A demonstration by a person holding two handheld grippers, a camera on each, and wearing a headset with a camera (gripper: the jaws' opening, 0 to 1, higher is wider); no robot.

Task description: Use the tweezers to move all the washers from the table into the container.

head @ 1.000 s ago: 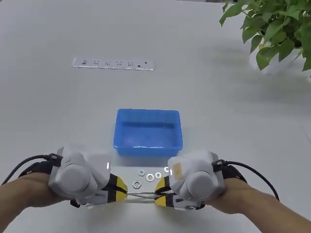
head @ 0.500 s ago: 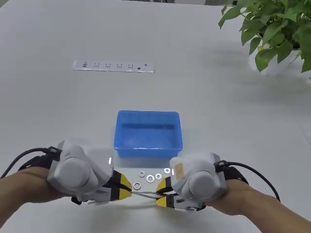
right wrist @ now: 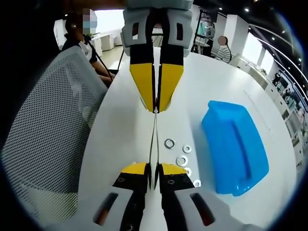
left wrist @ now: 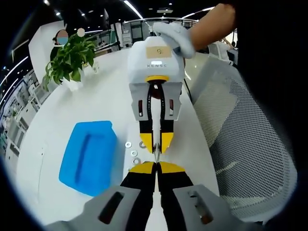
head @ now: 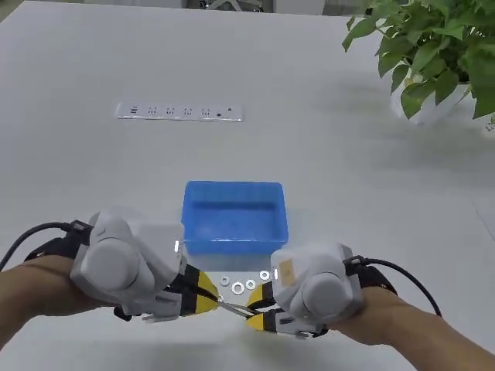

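- White workbench top (head: 348, 178) in an open office, with a mesh chair back (right wrist: 53, 110) at its near edge.
- Far side: one power strip (head: 179, 113), and one potted plant (head: 433, 54) at the far right corner.
- One blue container (head: 234, 218), open side up, centred just beyond the grippers. Interior apparently bare in the head view, so task judged to be at its start.
- Five washers (right wrist: 182, 160), counted in the right gripper view. Lying flat in a loose cluster between the container's near wall and the tool.
- One pair of tweezers (right wrist: 154, 137), bridging the two grippers just beside the cluster. Resting on the surface or lifted clear: cannot tell.
- Left gripper (head: 203, 295): jaws closed narrow on one end of the tweezers.
- Right gripper (head: 259, 308): jaws closed narrow on the opposite end, facing the left one head-on.
- Two-ended hold judged to be a re-seat or handover of the tool, probably to square the legs in a single gripper and leave the tips free for pinching.
- Which end carries the tips: cannot tell.
- Container set close to the cluster, presumably to keep each carry short.
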